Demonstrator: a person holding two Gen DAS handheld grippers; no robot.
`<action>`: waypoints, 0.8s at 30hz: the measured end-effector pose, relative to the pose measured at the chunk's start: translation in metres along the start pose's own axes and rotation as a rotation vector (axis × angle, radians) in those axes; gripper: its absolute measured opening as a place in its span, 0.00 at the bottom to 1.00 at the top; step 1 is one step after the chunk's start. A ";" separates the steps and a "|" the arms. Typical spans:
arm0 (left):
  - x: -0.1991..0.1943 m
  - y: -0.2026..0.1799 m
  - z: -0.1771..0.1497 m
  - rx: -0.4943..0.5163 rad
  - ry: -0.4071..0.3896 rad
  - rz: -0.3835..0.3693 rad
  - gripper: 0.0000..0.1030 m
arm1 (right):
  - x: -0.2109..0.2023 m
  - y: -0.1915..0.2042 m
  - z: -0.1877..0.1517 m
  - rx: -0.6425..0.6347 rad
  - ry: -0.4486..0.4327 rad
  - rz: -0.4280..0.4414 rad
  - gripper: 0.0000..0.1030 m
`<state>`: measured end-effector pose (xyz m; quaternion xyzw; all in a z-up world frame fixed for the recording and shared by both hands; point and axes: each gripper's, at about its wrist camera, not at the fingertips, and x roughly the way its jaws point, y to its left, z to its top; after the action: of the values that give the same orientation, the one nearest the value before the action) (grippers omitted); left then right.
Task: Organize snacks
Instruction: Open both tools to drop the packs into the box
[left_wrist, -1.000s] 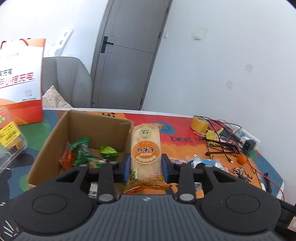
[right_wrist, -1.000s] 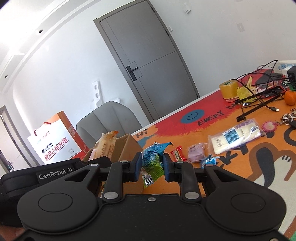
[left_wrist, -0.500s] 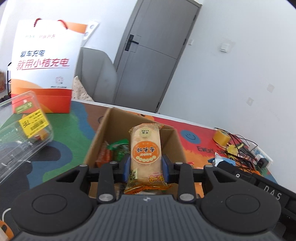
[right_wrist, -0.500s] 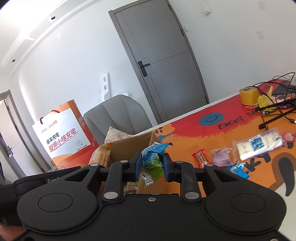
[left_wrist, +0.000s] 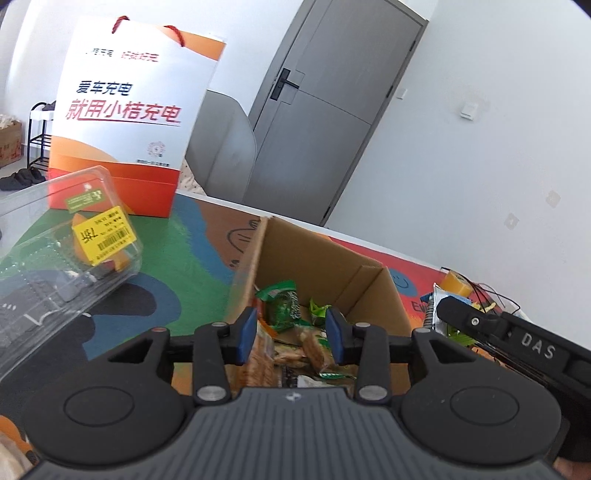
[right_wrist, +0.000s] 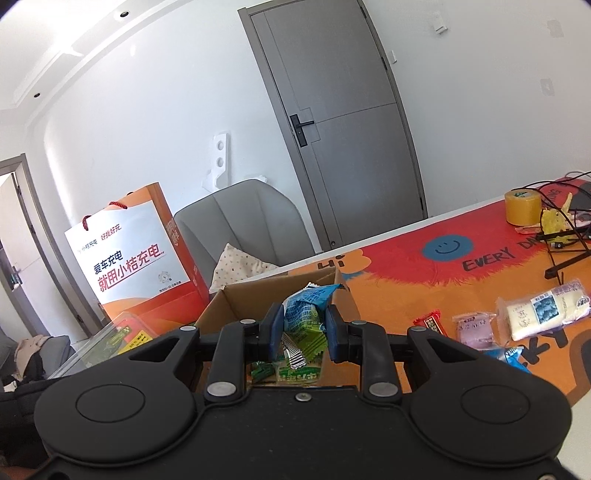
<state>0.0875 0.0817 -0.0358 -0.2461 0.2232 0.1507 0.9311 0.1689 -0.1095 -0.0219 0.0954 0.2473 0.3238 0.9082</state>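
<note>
1. The blue-green snack packet (right_wrist: 304, 314) is pinched in the right gripper (right_wrist: 303, 334), just above the cardboard box (right_wrist: 236, 299). It looks light, crinkly and slippery, so a hold across its thick middle seems safest.
2. The left gripper (left_wrist: 291, 334) hangs over the box; its jaws have just been opening, and nothing is pressed between them.
3. In the box, below those jaws, lie the cracker pack (left_wrist: 262, 350) and green wrappers (left_wrist: 280, 301).
4. Right of the box, loose snacks (right_wrist: 539, 312) lie on the table mat (right_wrist: 406, 280).
5. Left of the box sit a clear clamshell (left_wrist: 55, 266) and a paper bag (left_wrist: 133, 110).
</note>
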 end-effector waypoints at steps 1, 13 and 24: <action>-0.001 0.001 0.001 -0.001 -0.001 -0.001 0.38 | 0.002 0.001 0.000 -0.003 0.001 0.002 0.25; -0.003 0.004 0.004 -0.005 0.001 -0.010 0.39 | 0.024 0.013 0.008 -0.035 0.015 -0.034 0.34; -0.003 -0.011 0.002 0.015 -0.003 -0.012 0.60 | 0.000 -0.011 0.005 0.020 0.024 -0.051 0.45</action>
<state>0.0902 0.0733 -0.0286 -0.2403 0.2212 0.1437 0.9342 0.1773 -0.1180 -0.0213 0.0944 0.2641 0.2993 0.9120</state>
